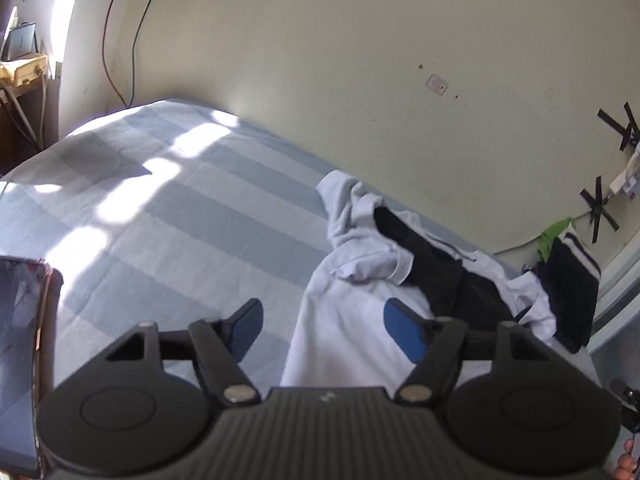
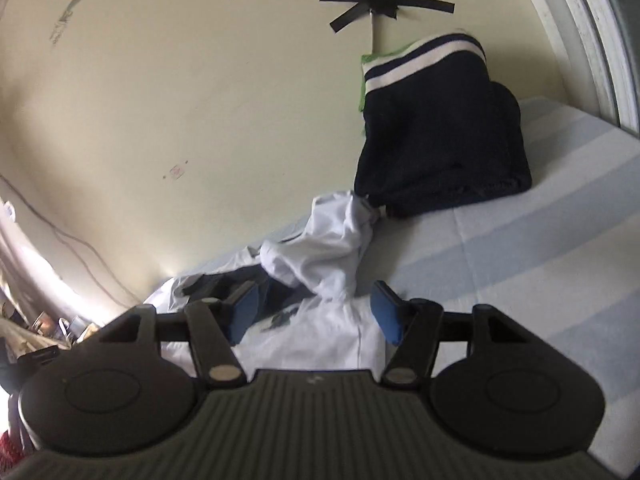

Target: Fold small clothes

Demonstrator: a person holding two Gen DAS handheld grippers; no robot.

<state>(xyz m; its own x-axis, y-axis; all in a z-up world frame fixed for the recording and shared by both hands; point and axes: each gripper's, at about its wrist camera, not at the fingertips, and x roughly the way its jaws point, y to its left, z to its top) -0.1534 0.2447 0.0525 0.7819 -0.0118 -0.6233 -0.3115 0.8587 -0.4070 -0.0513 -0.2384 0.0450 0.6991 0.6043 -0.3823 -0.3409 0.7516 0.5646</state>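
A crumpled white garment with black parts lies on the striped bed, its sleeves bunched toward the wall. My left gripper is open and hovers over the garment's near left edge, holding nothing. In the right wrist view the same white garment lies bunched ahead, and my right gripper is open just above its near right part, empty. A folded navy garment with white stripes leans against the wall at the far right; it also shows in the left wrist view.
The bed has a blue-and-white striped cover with sun patches. A cream wall runs along the far side, with black tape crosses and a cable. A phone-like screen sits at the left edge. A green cloth lies behind the navy garment.
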